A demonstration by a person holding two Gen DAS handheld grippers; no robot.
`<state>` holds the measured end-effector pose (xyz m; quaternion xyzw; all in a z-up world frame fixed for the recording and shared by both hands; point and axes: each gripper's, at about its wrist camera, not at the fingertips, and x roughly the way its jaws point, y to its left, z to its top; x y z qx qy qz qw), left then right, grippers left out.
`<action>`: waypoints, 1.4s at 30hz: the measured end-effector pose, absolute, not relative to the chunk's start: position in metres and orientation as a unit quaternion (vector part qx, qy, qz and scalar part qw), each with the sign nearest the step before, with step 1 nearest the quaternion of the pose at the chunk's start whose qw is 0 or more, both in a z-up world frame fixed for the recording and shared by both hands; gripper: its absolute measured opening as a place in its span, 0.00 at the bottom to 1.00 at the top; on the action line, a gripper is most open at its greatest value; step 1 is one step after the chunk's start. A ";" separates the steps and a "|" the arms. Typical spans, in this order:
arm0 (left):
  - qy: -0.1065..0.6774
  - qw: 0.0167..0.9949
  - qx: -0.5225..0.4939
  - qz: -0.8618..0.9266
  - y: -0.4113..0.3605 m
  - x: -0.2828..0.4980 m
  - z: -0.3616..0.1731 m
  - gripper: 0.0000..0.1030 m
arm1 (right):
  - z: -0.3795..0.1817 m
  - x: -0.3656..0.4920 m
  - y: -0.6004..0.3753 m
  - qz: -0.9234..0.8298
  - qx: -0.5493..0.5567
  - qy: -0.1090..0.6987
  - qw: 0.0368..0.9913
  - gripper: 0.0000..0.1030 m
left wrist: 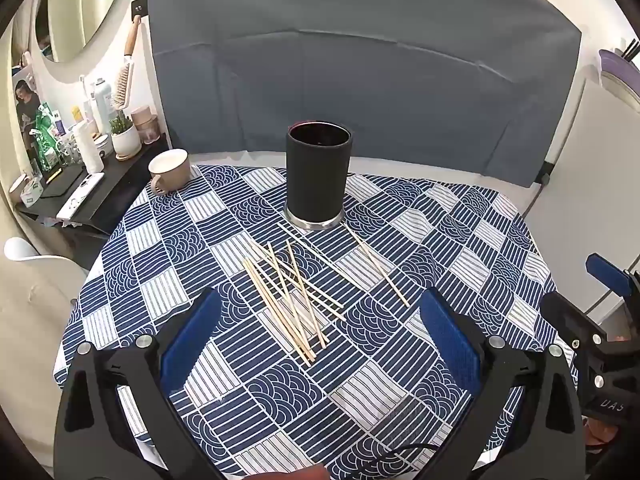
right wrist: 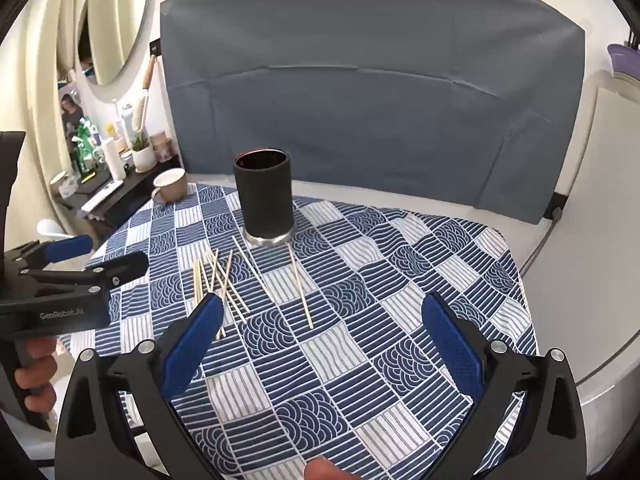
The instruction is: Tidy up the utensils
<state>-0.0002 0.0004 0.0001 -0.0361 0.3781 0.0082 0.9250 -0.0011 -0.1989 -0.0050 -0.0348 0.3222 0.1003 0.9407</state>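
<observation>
**A lived-in room at home**

This looks like a home, most likely a bedroom or dressing corner. On the far left a round mirror (left wrist: 76, 4) hangs on a pale wall, with a wooden hairbrush (left wrist: 125, 68) hooked beside it. Below runs a dark side shelf (left wrist: 80, 200) crowded with lotion bottles (left wrist: 100, 100), a small potted plant (left wrist: 125, 138) and a phone. A beige mug (left wrist: 170, 170) sits on the patterned blue-and-white tablecloth (left wrist: 440, 248). A grey cloth backdrop (left wrist: 360, 72) hangs behind the table.
</observation>
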 end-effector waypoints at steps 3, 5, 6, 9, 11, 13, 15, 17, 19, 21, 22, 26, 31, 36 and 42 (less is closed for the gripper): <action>0.378 0.925 -0.037 0.007 0.001 -0.001 0.001 0.94 | -0.006 -0.001 -0.199 0.101 -0.033 0.323 0.940 0.93; 0.378 0.925 -0.035 0.007 0.001 -0.007 -0.005 0.94 | -0.006 -0.004 -0.201 0.098 -0.032 0.323 0.941 0.93; 0.378 0.925 -0.034 0.009 0.002 -0.009 -0.006 0.94 | -0.006 -0.005 -0.201 0.094 -0.033 0.322 0.942 0.93; 0.384 0.923 -0.031 0.006 0.001 -0.005 -0.008 0.94 | -0.003 -0.004 -0.199 0.088 -0.033 0.328 0.940 0.93; 0.386 0.922 -0.029 0.002 0.000 -0.006 -0.009 0.94 | -0.005 -0.003 -0.198 0.090 -0.029 0.332 0.939 0.93; 0.390 0.920 -0.031 0.000 0.000 -0.007 -0.011 0.94 | -0.004 -0.004 -0.198 0.088 -0.027 0.333 0.938 0.93; 0.391 0.920 -0.028 0.001 0.000 -0.009 -0.013 0.94 | -0.002 -0.005 -0.198 0.089 -0.027 0.332 0.939 0.93; 0.395 0.918 -0.024 0.003 -0.003 -0.008 -0.013 0.94 | -0.004 -0.009 -0.196 0.090 -0.031 0.326 0.941 0.93; 0.395 0.918 -0.023 0.003 -0.004 -0.007 -0.012 0.94 | -0.003 -0.010 -0.196 0.090 -0.034 0.323 0.942 0.93; 0.394 0.919 -0.024 0.003 -0.003 -0.007 -0.012 0.94 | -0.002 -0.010 -0.197 0.094 -0.032 0.321 0.942 0.93; 0.395 0.919 -0.023 0.004 -0.003 -0.007 -0.011 0.94 | -0.001 -0.011 -0.197 0.095 -0.030 0.321 0.942 0.93; 0.399 0.916 -0.024 0.005 -0.003 -0.005 -0.012 0.94 | 0.001 -0.011 -0.199 0.087 -0.033 0.318 0.943 0.93; 0.408 0.913 -0.023 0.007 -0.003 -0.005 -0.015 0.94 | -0.001 -0.011 -0.200 0.084 -0.029 0.319 0.943 0.93; 0.414 0.910 -0.025 0.013 -0.001 -0.003 -0.016 0.94 | 0.000 -0.014 -0.198 0.089 -0.035 0.314 0.945 0.93; 0.416 0.909 -0.025 0.011 -0.002 -0.002 -0.016 0.94 | 0.001 -0.017 -0.196 0.091 -0.043 0.308 0.946 0.93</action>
